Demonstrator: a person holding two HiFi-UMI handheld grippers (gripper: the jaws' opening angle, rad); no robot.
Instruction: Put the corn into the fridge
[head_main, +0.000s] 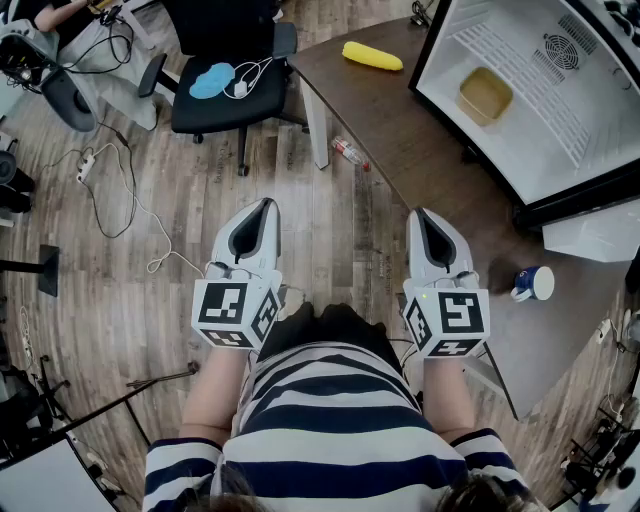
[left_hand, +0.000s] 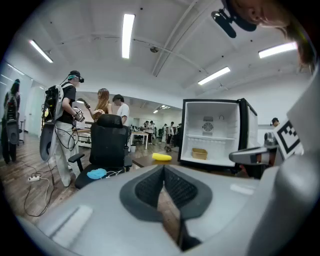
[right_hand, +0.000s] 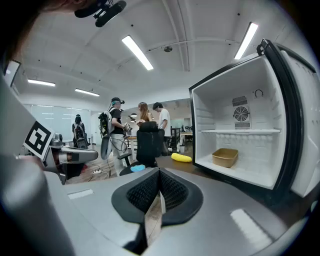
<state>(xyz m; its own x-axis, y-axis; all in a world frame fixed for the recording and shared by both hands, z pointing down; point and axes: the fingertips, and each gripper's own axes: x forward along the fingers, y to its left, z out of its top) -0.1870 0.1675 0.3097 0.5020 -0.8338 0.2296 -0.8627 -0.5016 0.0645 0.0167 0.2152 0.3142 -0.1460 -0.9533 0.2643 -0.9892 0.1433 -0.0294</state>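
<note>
A yellow corn cob (head_main: 372, 56) lies on the dark brown table (head_main: 420, 150), just left of the open fridge (head_main: 600, 150). On the fridge's white floor sits a tan tray (head_main: 485, 95). Both grippers are held side by side in front of my body, well short of the corn. My left gripper (head_main: 266, 204) is shut with nothing in it, out over the wooden floor. My right gripper (head_main: 419, 213) is shut and empty too, over the table's near part. From the left gripper (left_hand: 163, 170) the corn (left_hand: 161, 157) lies ahead, and likewise from the right gripper (right_hand: 159, 173) the corn (right_hand: 181, 158) and tray (right_hand: 224, 157).
A black office chair (head_main: 235, 95) with a blue cloth (head_main: 211, 80) and a white cable stands left of the table. A plastic bottle (head_main: 349, 152) lies on the floor by the table leg. A blue and white mug (head_main: 530, 284) stands on the table's right. Several people (left_hand: 67, 125) stand further back.
</note>
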